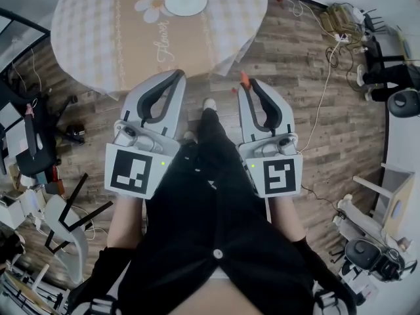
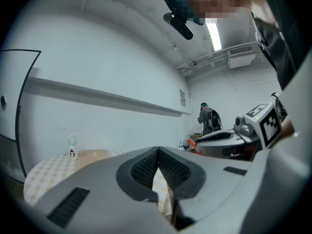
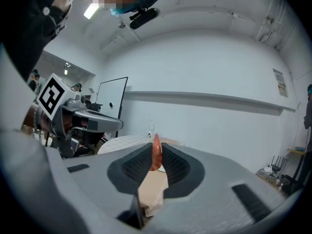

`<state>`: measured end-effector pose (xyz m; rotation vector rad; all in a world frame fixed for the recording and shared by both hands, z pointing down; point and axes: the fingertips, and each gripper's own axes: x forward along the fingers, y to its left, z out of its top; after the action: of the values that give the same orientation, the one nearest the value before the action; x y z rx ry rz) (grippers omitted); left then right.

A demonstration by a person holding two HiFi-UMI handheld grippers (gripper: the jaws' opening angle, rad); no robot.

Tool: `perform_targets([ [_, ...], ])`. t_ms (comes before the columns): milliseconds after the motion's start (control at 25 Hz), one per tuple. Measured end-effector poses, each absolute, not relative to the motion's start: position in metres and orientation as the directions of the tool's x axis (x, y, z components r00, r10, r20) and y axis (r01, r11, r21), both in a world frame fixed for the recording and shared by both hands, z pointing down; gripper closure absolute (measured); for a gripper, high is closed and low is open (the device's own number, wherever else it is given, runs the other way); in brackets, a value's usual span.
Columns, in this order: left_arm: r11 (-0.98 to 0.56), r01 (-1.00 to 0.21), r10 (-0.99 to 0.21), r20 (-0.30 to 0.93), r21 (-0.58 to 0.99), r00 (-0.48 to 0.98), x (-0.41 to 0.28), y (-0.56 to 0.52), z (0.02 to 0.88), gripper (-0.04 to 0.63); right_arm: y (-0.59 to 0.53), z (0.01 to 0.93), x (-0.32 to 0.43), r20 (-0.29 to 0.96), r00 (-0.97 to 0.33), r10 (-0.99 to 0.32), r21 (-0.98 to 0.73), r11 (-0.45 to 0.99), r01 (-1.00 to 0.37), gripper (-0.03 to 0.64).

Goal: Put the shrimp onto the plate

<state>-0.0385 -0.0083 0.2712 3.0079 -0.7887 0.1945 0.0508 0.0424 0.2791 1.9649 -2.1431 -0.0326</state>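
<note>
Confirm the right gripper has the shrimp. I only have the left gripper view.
Observer: Yes, the right gripper is shut on the small orange shrimp, pinched upright at the jaw tips.
Operator: Plate?
Observer: The round white plate lies bare on the round table with the checked cloth, ahead of the right gripper.
Operator: Shrimp over it yet?
Observer: No. In the head view the shrimp shows against the wooden floor, short of the table's edge.

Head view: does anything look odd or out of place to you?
Nothing spilled or broken. The only oddity: the shrimp is pinched in the right tool, short of the table, not yet on the plate.
</note>
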Motion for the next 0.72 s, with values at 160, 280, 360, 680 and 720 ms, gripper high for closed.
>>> perform_targets([
  [160,-0.860,-0.511,-0.509,0.125,-0.016,0.852,-0.025,-0.021,0.267,0.592,0.027,0.277,0.066,0.155,-0.098,-0.983,0.172,0.124,-0.977,0.569],
  [280,-0.850,-0.525,-0.524,0.123,-0.028,0.842,-0.017,-0.023,0.269,0.592,0.022,0.281,0.074,0.144,-0.120,-0.982,0.170,0.144,-0.975,0.569],
  [360,-0.845,-0.535,-0.534,0.122,-0.030,0.837,-0.010,-0.030,0.271,0.592,0.013,0.284,0.080,0.144,-0.137,-0.980,0.164,0.160,-0.973,0.569],
  [680,-0.820,-0.571,-0.572,0.133,-0.049,0.810,0.019,-0.059,0.271,0.592,-0.032,0.286,0.102,0.132,-0.217,-0.967,0.164,0.238,-0.957,0.569],
  [720,-0.814,-0.579,-0.580,0.132,-0.049,0.804,0.022,-0.063,0.271,0.592,-0.036,0.286,0.104,0.130,-0.229,-0.965,0.163,0.248,-0.955,0.569],
])
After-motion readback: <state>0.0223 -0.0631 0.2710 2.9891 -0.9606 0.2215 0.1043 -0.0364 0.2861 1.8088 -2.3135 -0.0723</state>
